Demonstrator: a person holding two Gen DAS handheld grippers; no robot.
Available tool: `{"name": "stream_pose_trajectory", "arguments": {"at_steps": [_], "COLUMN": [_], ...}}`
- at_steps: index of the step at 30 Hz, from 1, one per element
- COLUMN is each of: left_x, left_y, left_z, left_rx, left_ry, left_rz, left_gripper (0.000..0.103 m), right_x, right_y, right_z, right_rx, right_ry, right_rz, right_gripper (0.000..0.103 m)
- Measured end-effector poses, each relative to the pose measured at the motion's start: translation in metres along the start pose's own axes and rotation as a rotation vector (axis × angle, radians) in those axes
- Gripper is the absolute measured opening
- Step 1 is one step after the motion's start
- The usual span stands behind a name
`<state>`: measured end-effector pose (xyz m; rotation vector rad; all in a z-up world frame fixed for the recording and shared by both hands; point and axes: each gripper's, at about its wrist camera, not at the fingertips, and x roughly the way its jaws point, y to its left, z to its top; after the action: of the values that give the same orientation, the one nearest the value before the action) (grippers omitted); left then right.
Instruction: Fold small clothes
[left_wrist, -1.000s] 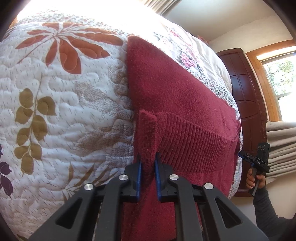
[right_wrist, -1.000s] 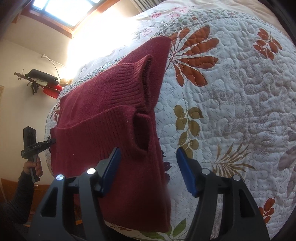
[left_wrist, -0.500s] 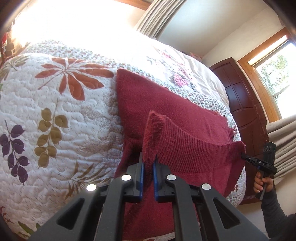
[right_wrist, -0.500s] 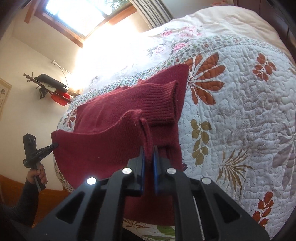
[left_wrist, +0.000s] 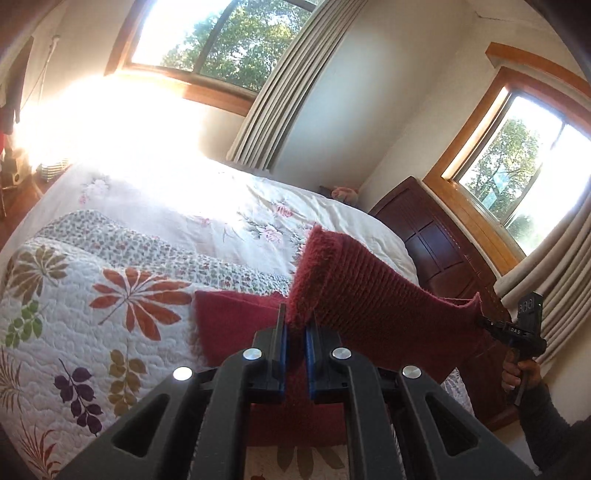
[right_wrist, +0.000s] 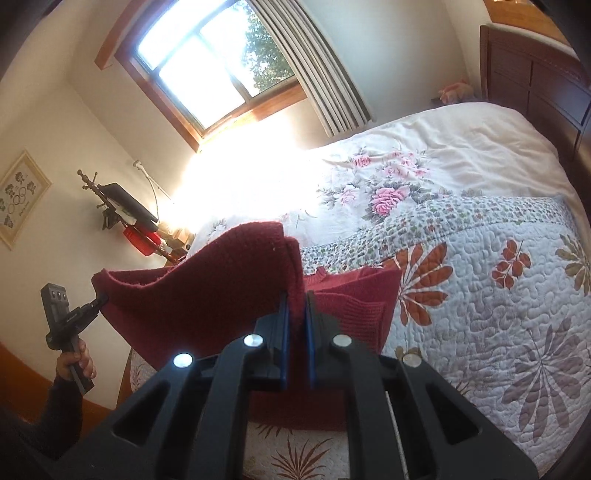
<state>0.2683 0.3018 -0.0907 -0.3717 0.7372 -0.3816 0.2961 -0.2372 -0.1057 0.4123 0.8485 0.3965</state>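
A dark red knitted sweater (left_wrist: 376, 306) is stretched in the air above the quilted bed. My left gripper (left_wrist: 294, 325) is shut on one corner of its ribbed hem, and that hem spans to the right gripper seen at far right (left_wrist: 491, 325). In the right wrist view my right gripper (right_wrist: 294, 306) is shut on the other hem corner of the sweater (right_wrist: 207, 291), with the left gripper (right_wrist: 92, 306) in a hand at far left. The rest of the sweater (right_wrist: 354, 306) still lies on the quilt below.
The bed carries a white quilt (left_wrist: 92, 314) with leaf prints and a floral duvet (right_wrist: 424, 162) behind it. A dark wooden headboard (left_wrist: 436, 243) stands at the far end. Curtained windows (left_wrist: 517, 166) line the walls, and a coat rack (right_wrist: 118, 214) stands beside the bed.
Both grippers have risen, lifting the sweater's hem off the quilt. The right gripper, open a second ago, shut on the hem corner. The views now tilt up to the windows.
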Motion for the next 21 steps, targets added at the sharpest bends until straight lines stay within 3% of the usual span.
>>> {"name": "stream_pose_trajectory", "arguments": {"at_steps": [3,10,16,21], "left_x": [0.019,0.074,0.150,0.221], "left_y": [0.000,0.027,0.074,0.112], "left_z": [0.023,0.062,0.072,0.062], "left_rx": [0.025,-0.045,-0.172,-0.297], "left_ry": [0.004,0.034,0.156,0.307], "left_rz": [-0.006,-0.047,-0.062,-0.024], "left_gripper": [0.007,0.007,0.007,0.006], "right_x": [0.010,0.052,0.115,0.174], "right_y": [-0.003,-0.024,-0.055,-0.077], "right_z": [0.022,0.066,0.086,0.086], "right_rx": [-0.002,0.017,0.074,0.085], "right_ry": [-0.012,0.018,0.111,0.212], "right_rz": [-0.005,-0.017,-0.052,-0.145], "right_gripper": [0.006,0.006,0.006,0.006]}}
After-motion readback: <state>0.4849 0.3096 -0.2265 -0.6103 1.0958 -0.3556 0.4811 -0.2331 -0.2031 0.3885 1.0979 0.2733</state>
